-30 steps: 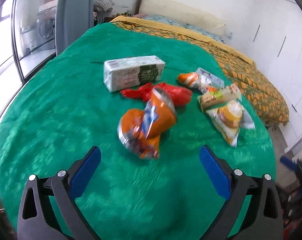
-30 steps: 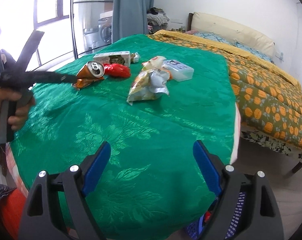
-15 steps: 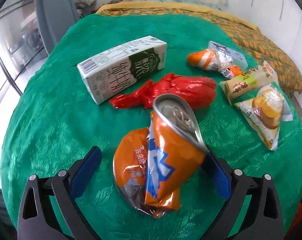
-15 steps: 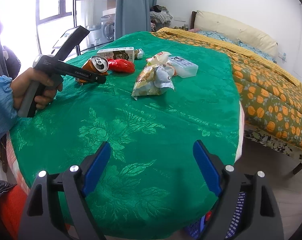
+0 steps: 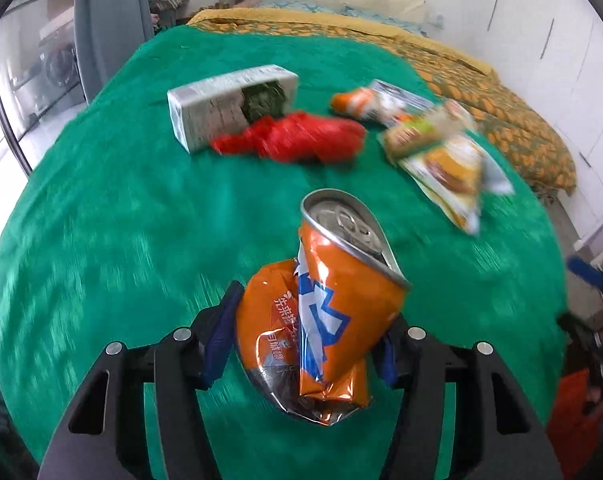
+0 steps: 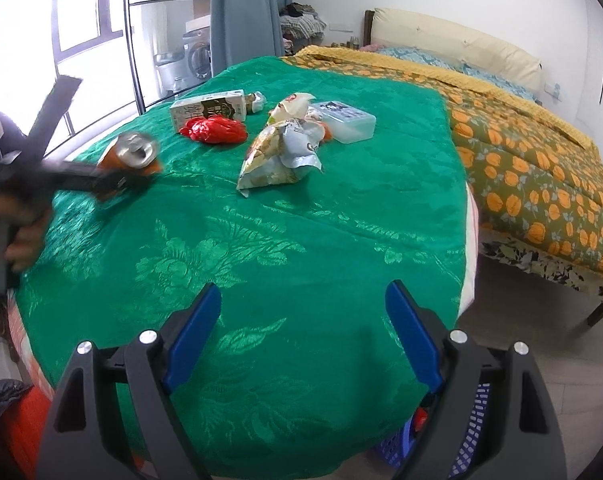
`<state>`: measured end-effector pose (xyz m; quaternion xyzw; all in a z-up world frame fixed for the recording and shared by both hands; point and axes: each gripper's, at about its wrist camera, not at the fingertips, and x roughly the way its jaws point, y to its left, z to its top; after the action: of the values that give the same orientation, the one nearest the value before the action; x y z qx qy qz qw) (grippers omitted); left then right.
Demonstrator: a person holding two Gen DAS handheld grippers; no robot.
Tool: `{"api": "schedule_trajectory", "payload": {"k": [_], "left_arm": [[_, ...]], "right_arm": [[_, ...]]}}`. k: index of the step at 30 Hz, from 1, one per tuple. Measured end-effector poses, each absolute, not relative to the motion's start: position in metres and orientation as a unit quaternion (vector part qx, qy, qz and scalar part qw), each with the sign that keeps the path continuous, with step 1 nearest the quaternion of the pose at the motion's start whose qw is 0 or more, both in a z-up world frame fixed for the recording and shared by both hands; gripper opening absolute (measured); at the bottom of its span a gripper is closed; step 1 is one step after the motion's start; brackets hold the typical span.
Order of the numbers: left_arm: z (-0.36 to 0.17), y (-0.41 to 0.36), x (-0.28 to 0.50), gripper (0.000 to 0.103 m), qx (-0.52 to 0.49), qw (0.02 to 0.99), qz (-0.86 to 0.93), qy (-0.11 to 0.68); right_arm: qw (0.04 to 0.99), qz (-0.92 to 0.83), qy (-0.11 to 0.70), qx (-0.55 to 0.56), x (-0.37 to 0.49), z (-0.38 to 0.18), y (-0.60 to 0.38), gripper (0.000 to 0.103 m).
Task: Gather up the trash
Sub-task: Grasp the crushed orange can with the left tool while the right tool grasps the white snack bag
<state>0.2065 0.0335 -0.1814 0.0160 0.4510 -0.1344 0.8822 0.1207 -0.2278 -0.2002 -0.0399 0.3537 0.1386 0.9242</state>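
A crushed orange drink can (image 5: 333,304) sits between the blue pads of my left gripper (image 5: 313,312), whose jaws are closing; both pads touch its sides. The right wrist view shows the same can (image 6: 135,152) at the left, blurred, in the gripper that a hand (image 6: 17,240) holds. On the green tablecloth (image 5: 101,220) lie a milk carton (image 5: 229,108), a red plastic bag (image 5: 297,138) and snack wrappers (image 5: 449,164). My right gripper (image 6: 303,312) stands open over the cloth near its front edge, with nothing between its fingers.
A clear plastic box (image 6: 345,120) lies behind the wrappers. A bed with an orange-patterned quilt (image 6: 521,152) runs along the right. A blue basket (image 6: 473,420) stands on the floor below the table's front right edge. Curtain and window frame stand at the back left.
My left gripper came forward around the orange can and its jaws narrowed onto it; the background is now blurred. The right gripper stayed where it was.
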Motion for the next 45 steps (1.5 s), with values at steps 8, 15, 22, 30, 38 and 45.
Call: {"api": "schedule_trajectory", "payload": {"k": [8,15,22,30,38,45], "left_arm": [[-0.188,0.022,0.188,0.079,0.051,0.887,-0.135,0.438],[-0.19,0.021,0.189,0.086,0.06,0.886,-0.128,0.442],[-0.19,0.021,0.187,0.088,0.06,0.886,-0.125,0.442],[-0.191,0.02,0.188,0.088,0.059,0.886,-0.125,0.442],[-0.189,0.026,0.185,0.095,0.04,0.883,-0.143,0.445],[-0.185,0.049,0.17,0.097,0.003,0.886,-0.151,0.438]], "right_arm": [[0.918,0.138,0.372,-0.03,0.186,-0.182,-0.195,0.096],[0.903,0.122,0.401,-0.09,0.264,-0.191,-0.15,0.096],[0.895,0.137,0.42,-0.065,0.266,-0.197,-0.167,0.053],[0.891,0.193,0.41,-0.003,0.174,-0.185,-0.202,0.053],[0.89,0.175,0.42,-0.026,0.15,-0.207,-0.198,0.071],[0.897,0.162,0.409,-0.028,0.144,-0.201,-0.204,0.089]]}}
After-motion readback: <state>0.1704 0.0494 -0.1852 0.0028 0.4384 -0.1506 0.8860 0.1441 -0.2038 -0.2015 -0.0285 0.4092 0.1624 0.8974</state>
